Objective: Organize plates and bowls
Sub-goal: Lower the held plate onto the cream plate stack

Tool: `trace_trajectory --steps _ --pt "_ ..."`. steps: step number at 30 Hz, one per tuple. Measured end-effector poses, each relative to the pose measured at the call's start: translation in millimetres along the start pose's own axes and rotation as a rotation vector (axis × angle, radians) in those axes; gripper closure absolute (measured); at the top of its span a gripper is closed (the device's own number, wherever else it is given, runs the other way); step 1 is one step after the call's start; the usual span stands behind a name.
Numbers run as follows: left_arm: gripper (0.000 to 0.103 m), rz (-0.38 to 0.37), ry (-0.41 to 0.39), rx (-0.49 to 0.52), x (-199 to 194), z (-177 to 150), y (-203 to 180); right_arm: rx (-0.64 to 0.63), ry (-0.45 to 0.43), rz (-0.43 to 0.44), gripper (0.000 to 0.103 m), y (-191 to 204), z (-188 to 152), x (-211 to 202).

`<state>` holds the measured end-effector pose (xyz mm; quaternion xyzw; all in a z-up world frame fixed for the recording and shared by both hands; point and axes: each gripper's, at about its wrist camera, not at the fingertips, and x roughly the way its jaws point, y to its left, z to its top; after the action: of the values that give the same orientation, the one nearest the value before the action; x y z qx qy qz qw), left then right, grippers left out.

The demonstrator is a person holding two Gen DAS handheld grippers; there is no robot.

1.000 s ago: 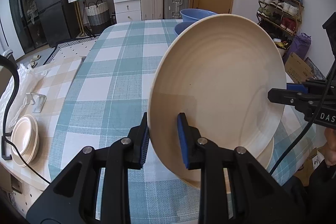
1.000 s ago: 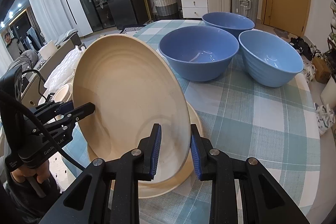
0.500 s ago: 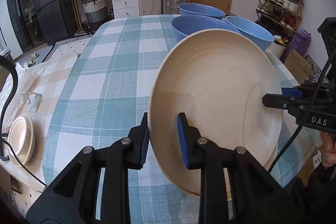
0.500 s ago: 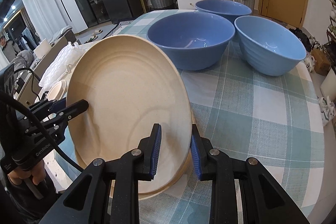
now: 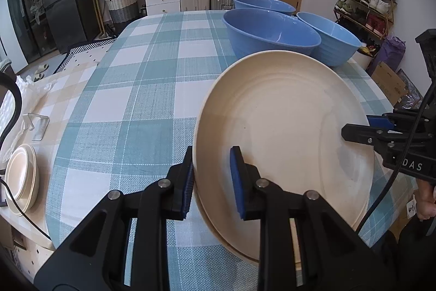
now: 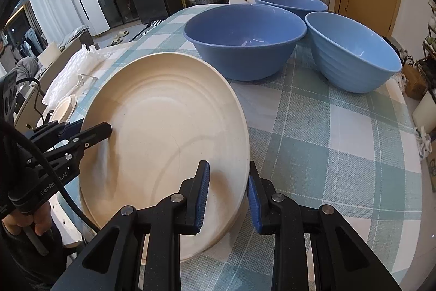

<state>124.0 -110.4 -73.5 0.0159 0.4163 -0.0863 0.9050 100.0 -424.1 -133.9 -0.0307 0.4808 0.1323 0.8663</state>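
Two grippers share one cream plate (image 5: 286, 122), each pinching an opposite edge of its rim. The left gripper (image 5: 211, 180) reaches in from below, angled down toward the table (image 5: 130, 105), its blue-padded fingers (image 5: 236, 179) nearly closed on the plate's near-left rim, one pad under it and one on its upper face. The right gripper (image 6: 227, 194) also slopes downward, its fingers (image 6: 203, 195) narrowed onto the plate's right rim in the same way. In the left wrist view it enters from the right, with a bare hand just visible beneath it at the frame's edge. The plate is tilted, its far edge raised, and it hangs close over a second cream plate (image 5: 218, 233) lying flat on the checked cloth; whether the two touch I cannot tell. Three blue bowls (image 6: 242, 40) stand grouped beyond the plates. A small stack of cream dishes (image 5: 20, 179) sits on a side surface, well apart to the left.
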Motion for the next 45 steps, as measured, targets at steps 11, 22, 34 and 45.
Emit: trace_trajectory --steps 11,22,34,45 --pt "0.088 0.026 -0.007 0.012 1.6 -1.6 -1.3 -0.023 -0.002 -0.043 0.077 2.3 -1.7 4.1" --pt "0.092 0.036 -0.006 0.006 0.3 -2.3 5.5 -0.031 -0.003 -0.068 0.077 4.4 -3.4 1.6" --pt "0.091 0.010 0.034 -0.017 5.3 -7.9 12.3 0.006 -0.016 -0.058 0.076 -4.1 -6.3 -4.6" --pt "0.055 0.046 -0.004 0.012 -15.0 5.0 8.0 0.057 -0.044 0.006 0.076 -19.3 -8.2 -20.0"
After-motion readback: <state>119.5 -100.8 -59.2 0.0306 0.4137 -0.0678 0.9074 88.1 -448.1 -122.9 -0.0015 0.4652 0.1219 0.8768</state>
